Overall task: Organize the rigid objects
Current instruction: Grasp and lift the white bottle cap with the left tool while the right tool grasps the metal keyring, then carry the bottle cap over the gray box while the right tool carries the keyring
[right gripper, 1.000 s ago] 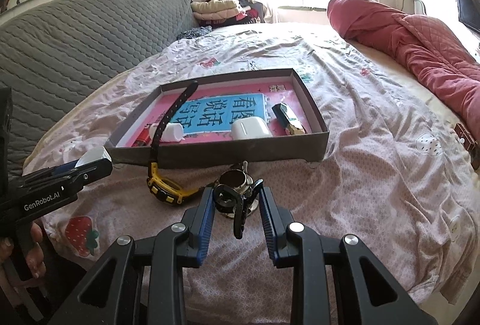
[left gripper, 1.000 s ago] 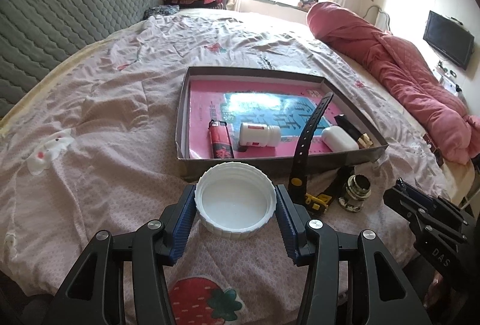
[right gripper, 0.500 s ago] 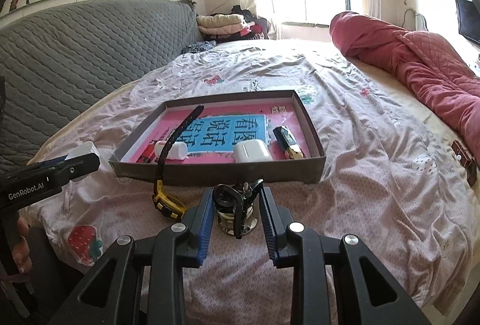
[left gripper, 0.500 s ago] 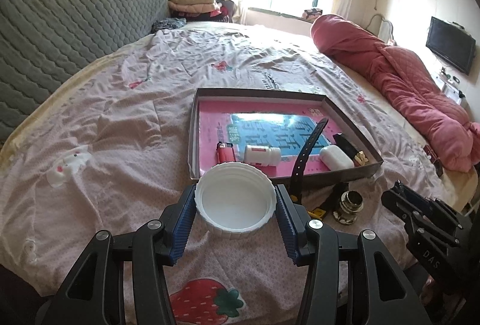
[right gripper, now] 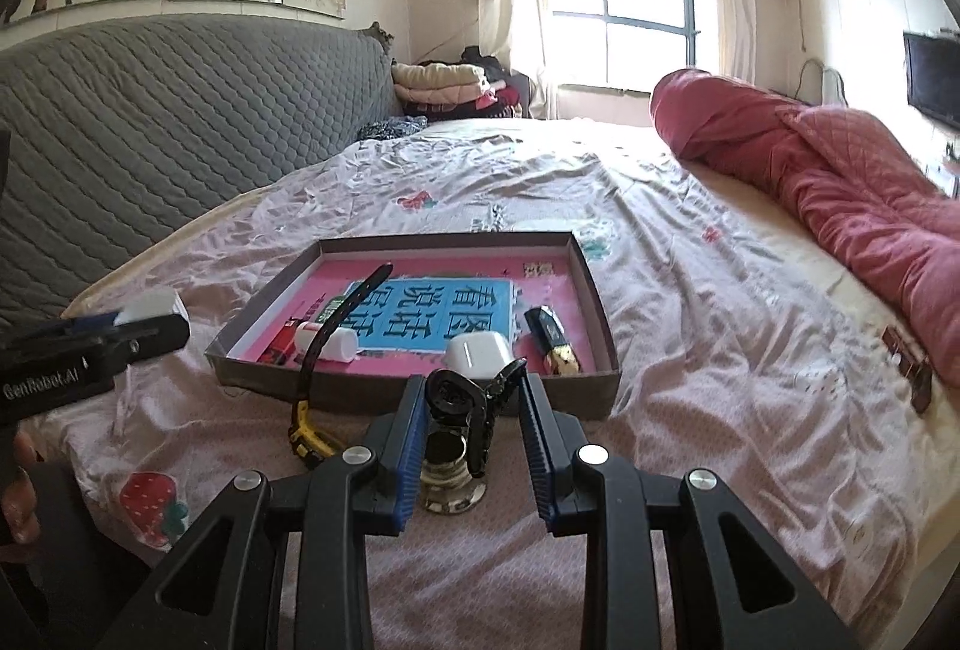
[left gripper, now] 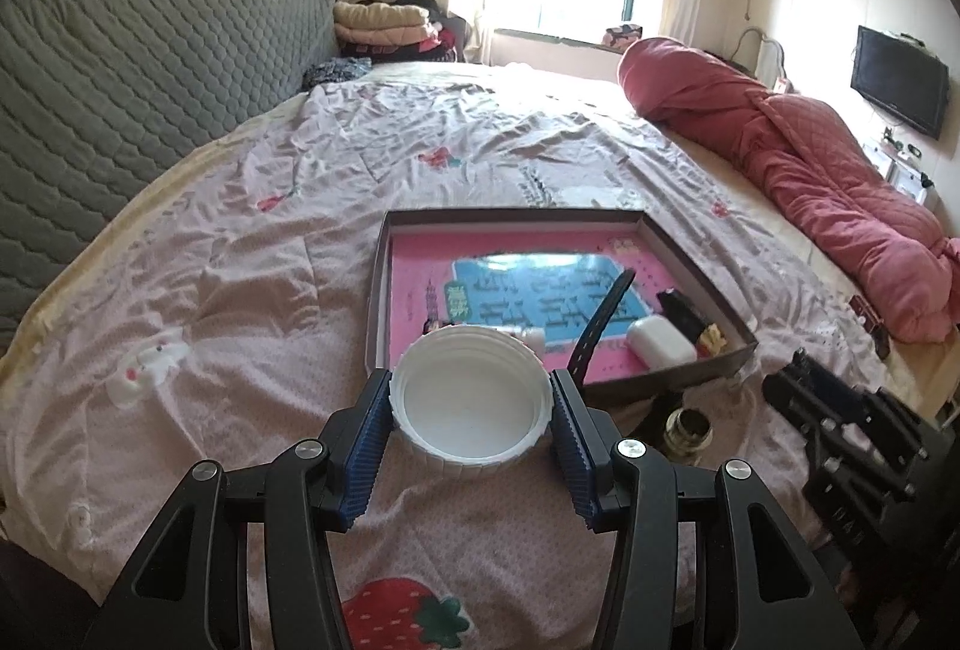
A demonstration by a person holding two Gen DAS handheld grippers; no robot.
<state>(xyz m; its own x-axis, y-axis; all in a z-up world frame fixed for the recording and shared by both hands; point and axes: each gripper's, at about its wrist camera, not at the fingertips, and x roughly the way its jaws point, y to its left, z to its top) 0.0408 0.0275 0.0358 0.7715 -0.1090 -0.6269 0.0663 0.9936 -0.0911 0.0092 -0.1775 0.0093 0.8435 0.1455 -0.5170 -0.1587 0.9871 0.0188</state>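
A bed [left gripper: 252, 242] covered with a pale pink patterned sheet fills both views, with a grey quilted headboard [left gripper: 120, 68] on the left, a rolled red quilt [left gripper: 810, 170] on the right, a bright window [right gripper: 642, 2] beyond and a television [left gripper: 900, 80] on the right wall. On the sheet lies a shallow cardboard tray [right gripper: 594, 284] with a pink and blue printed floor; inside it are a white case [right gripper: 477, 353], a white bottle on its side [right gripper: 327, 341], a red lighter [right gripper: 282, 347] and a black and gold item [right gripper: 552, 341].

The left gripper [left gripper: 471, 404] is held above the sheet just short of the tray's near wall, its jaws closed onto the ribbed sides of a white lid [left gripper: 471, 398], open side up. The right gripper [right gripper: 471, 422] is lower right of it, jaws partly apart around a small glass jar [right gripper: 447, 470] with a black clasp — whether the pads press on it I cannot tell.

A black watch strap [right gripper: 342, 317] with a yellow body [right gripper: 306, 437] leans over the tray's near wall; the lid hides part of the bottle in the left view. A fingertip shows at the far left edge of the right view, cut off.
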